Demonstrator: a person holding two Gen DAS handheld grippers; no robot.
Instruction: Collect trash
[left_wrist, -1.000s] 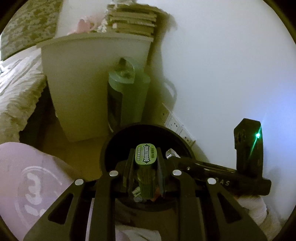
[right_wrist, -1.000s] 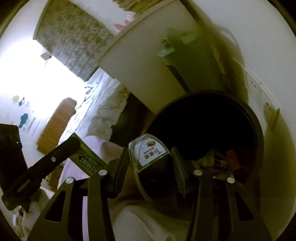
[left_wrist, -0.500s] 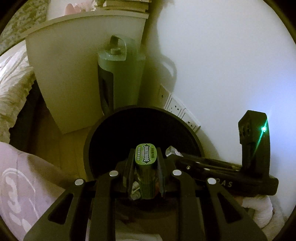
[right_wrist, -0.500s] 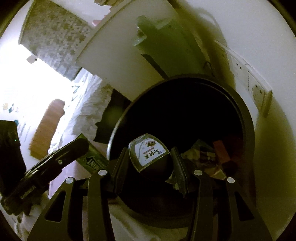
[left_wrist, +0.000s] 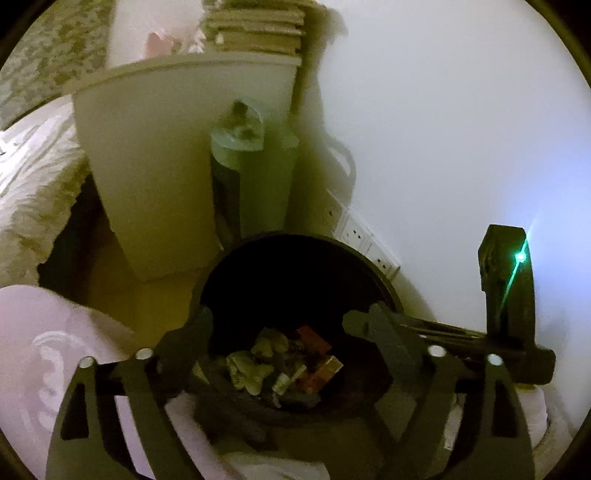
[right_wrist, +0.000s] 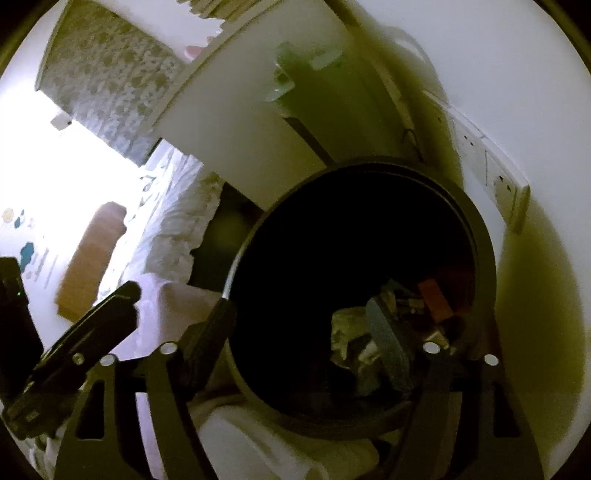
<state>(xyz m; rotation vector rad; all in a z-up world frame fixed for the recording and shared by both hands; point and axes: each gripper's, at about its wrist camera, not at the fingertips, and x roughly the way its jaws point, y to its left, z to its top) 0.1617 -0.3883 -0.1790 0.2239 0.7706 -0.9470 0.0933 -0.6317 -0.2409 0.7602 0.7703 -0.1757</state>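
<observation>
A round black bin (left_wrist: 384, 280) stands on the floor by the wall, with several crumpled wrappers and red packets of trash (left_wrist: 280, 362) at its bottom. My left gripper (left_wrist: 277, 321) hangs over the bin's mouth, its jaws opening wide with nothing between them. In the right wrist view the same bin (right_wrist: 484, 240) fills the middle, and my right gripper (right_wrist: 299, 314) is over its near rim, jaws opening and empty. The trash (right_wrist: 436, 299) shows past its right finger. Each gripper's black body shows at the edge of the other's view.
A white bedside cabinet (left_wrist: 159, 166) with stacked books (left_wrist: 255, 29) stands behind the bin. A green appliance with a handle (left_wrist: 255, 177) is between them. Wall sockets (left_wrist: 354, 232) sit just past the bin. A bed with white bedding (left_wrist: 33, 177) is at the left.
Both grippers have gone from shut to open. The green gum pack has left the left jaws and the white-labelled packet has left the right jaws. The left view has tipped up a little.
</observation>
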